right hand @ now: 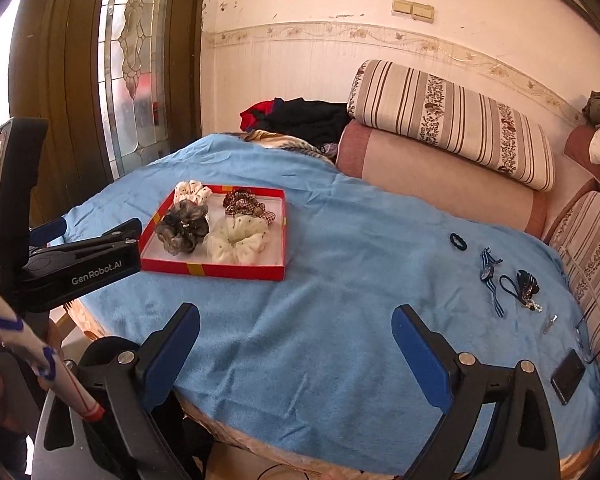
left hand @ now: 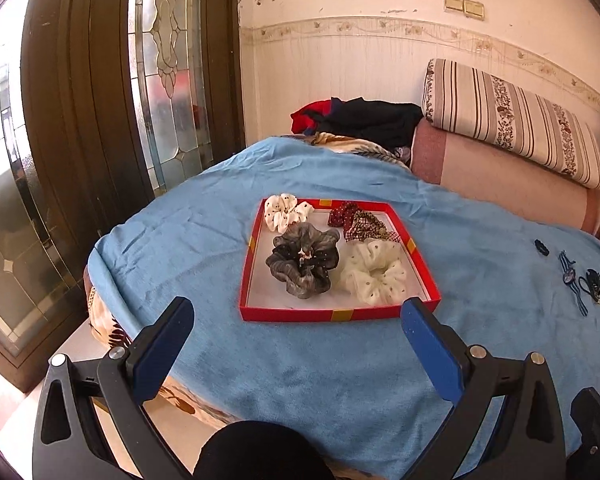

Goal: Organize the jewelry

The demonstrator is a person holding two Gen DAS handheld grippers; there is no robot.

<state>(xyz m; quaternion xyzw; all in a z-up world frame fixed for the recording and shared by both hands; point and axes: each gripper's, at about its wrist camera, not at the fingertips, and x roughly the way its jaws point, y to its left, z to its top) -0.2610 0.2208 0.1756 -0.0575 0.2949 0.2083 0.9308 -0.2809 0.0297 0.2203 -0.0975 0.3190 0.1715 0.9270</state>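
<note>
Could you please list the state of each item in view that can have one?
Left gripper: open, empty.
Right gripper: open, empty.
Red tray: lidless, holding scrunchies.
Grey scrunchie: in the tray.
Cream scrunchie: in the tray.
Black hair tie: loose on the blue blanket.
Phone: screen dark, lying flat.

I'm in a lived-in home: a blue blanket (left hand: 300, 360) covers the table in front of me, striped floral sofa cushions (right hand: 452, 120) sit behind, clothes (left hand: 364, 120) piled beside, and a leaded-glass door (left hand: 168, 72) on the left.
</note>
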